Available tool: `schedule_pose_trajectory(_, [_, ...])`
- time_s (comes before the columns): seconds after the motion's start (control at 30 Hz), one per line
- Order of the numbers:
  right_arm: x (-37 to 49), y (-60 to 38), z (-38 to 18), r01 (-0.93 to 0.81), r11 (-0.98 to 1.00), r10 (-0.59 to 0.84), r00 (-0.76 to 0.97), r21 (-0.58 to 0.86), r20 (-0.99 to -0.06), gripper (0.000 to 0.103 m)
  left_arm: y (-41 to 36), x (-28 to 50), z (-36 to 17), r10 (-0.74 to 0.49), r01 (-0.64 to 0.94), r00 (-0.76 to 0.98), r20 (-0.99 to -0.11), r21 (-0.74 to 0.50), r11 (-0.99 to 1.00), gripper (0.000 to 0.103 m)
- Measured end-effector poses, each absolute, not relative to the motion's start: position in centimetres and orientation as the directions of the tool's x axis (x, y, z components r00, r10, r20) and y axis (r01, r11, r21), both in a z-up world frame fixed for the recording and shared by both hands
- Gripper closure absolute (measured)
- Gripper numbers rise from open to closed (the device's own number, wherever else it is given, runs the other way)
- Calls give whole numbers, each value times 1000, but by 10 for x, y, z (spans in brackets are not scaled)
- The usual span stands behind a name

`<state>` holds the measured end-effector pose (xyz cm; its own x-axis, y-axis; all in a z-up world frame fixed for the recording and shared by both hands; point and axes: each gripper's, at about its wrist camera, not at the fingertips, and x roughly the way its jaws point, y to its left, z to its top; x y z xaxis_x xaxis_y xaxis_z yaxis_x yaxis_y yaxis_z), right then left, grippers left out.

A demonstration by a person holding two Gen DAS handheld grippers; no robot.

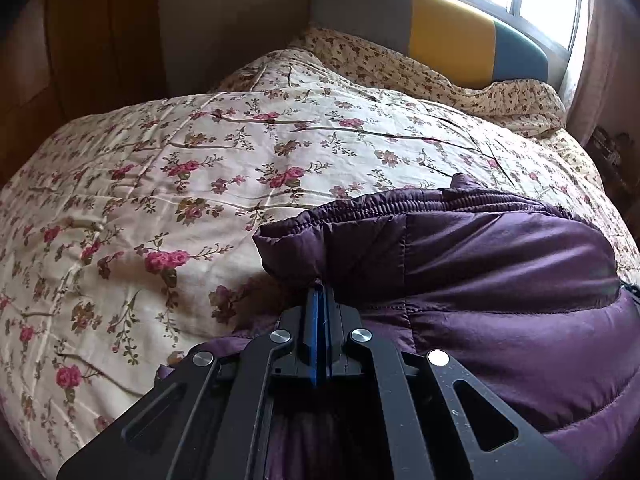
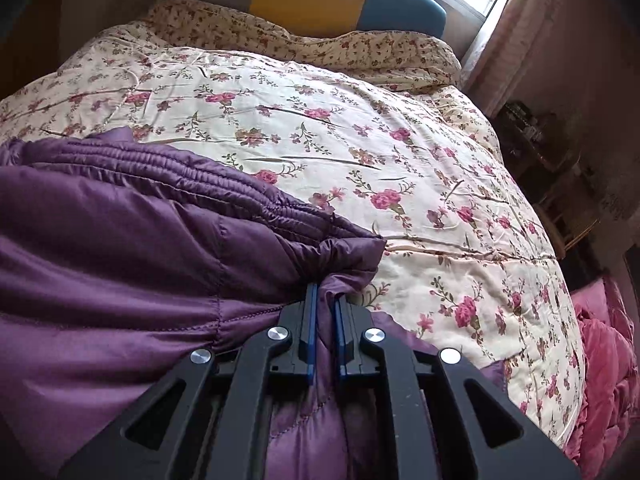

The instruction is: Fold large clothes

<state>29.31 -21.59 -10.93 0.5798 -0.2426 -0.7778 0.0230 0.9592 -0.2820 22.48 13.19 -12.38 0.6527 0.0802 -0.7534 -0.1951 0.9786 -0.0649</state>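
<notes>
1 purple padded garment (image 1: 500, 264) on the floral quilt (image 1: 180, 168), near its front edge, elastic hem toward the headboard (image 1: 452, 32). 2 grippers: left gripper (image 1: 320, 292) pressed tight on the hem's left corner; right gripper (image 2: 326, 300) pinching bunched fabric at the right corner. 1 pink quilted item (image 2: 604, 360) beside the bed. No containers visible.

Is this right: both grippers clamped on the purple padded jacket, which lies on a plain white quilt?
Not quite. The left gripper and right gripper are both shut on the purple padded jacket, but the quilt isn't plain white: it's cream with a pink floral print, as both wrist views show.
</notes>
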Motion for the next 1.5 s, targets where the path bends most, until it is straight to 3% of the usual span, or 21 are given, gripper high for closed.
schedule_pose_trajectory(0.37, [294,-213,-105,22,944,-281,574,-328,-769,94,139,222,-122,46,-202,663,-747,-119,972,100])
schedule_pose_trajectory(0.47, [290,-211,-97,33,936,-304,583,-351,-754,85,143,218,-114,51,-215,667,-743,-128,968,89])
schedule_pose_trajectory(0.53, [286,-211,-90,42,934,-309,595,-356,-742,68,145,214,-107,54,-219,681,-731,-131,967,61])
schedule_pose_trajectory(0.6, [283,-210,-84,43,935,-304,606,-352,-735,62,147,207,-99,56,-224,703,-708,-146,964,52])
schedule_pose_trajectory(0.8, [263,-189,-57,22,937,-274,666,-348,-694,56,140,189,-71,45,-204,752,-658,-167,965,52])
schedule_pose_trajectory(1.07, [221,-140,-28,-57,956,-158,725,-288,-670,52,100,160,-54,-57,-107,784,-619,-226,968,52])
schedule_pose_trajectory(1.5, [201,-110,-60,-109,951,-128,712,-290,-690,51,76,154,-87,-98,-58,748,-657,-212,975,52])
